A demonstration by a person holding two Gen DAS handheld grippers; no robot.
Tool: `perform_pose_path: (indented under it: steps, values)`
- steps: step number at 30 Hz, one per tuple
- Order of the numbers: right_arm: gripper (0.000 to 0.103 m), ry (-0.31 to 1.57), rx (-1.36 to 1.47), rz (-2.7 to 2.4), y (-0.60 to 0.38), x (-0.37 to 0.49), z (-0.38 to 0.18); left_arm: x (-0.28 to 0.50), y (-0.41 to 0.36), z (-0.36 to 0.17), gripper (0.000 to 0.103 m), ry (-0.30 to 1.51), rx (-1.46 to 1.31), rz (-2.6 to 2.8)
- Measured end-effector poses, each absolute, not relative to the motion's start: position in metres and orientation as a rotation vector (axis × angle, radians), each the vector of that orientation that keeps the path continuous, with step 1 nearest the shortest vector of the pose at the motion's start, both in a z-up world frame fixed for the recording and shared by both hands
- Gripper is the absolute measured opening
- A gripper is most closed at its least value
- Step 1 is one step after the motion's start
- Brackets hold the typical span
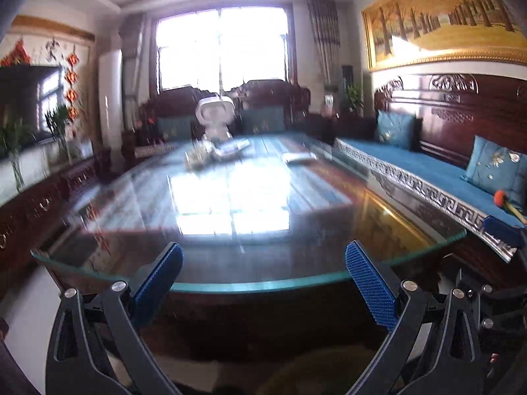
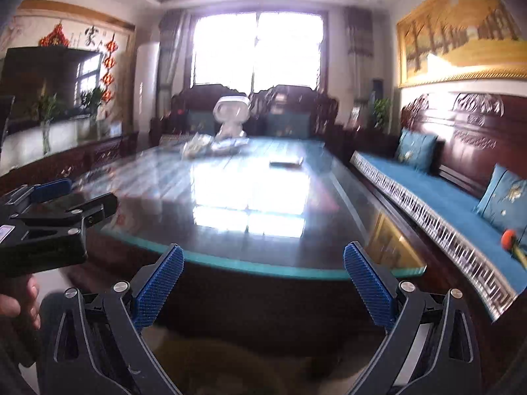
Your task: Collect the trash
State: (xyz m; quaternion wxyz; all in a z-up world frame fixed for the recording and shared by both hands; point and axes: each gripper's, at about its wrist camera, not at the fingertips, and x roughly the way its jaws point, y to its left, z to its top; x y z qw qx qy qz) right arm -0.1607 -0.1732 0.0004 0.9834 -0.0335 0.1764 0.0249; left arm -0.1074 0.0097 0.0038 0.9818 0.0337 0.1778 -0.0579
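A crumpled clear wrapper (image 1: 199, 157) (image 2: 197, 146) lies far back on the glass-topped table (image 1: 250, 284) (image 2: 250, 268), left of centre. A flat white packet (image 1: 298, 158) (image 2: 286, 162) rests to its right. My left gripper (image 1: 263, 256) hangs open before the table's near edge, nothing between its blue pads. My right gripper (image 2: 263, 258) is open too and holds nothing. The left gripper's black body (image 2: 49, 227) shows at the left of the right wrist view, with a hand (image 2: 19, 302) under it.
A white fan (image 1: 215, 117) (image 2: 230, 115) stands at the table's far end, before dark wooden chairs. A carved wooden sofa with a blue cushion (image 1: 428, 168) (image 2: 438, 194) runs along the right. A low wooden cabinet (image 1: 42, 197) lines the left wall.
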Motion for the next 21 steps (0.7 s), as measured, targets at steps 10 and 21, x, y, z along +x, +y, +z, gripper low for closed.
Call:
perform_pose_path:
  steps: [10, 21]
  values:
    - [0.095, 0.198, 0.044, 0.002, -0.186, -0.125, 0.041, -0.087, 0.001, 0.043, 0.099, 0.256, 0.071, -0.005]
    - [0.095, 0.182, -0.005, -0.017, -0.185, -0.082, 0.045, -0.025, 0.014, 0.046, 0.099, 0.322, 0.020, -0.003]
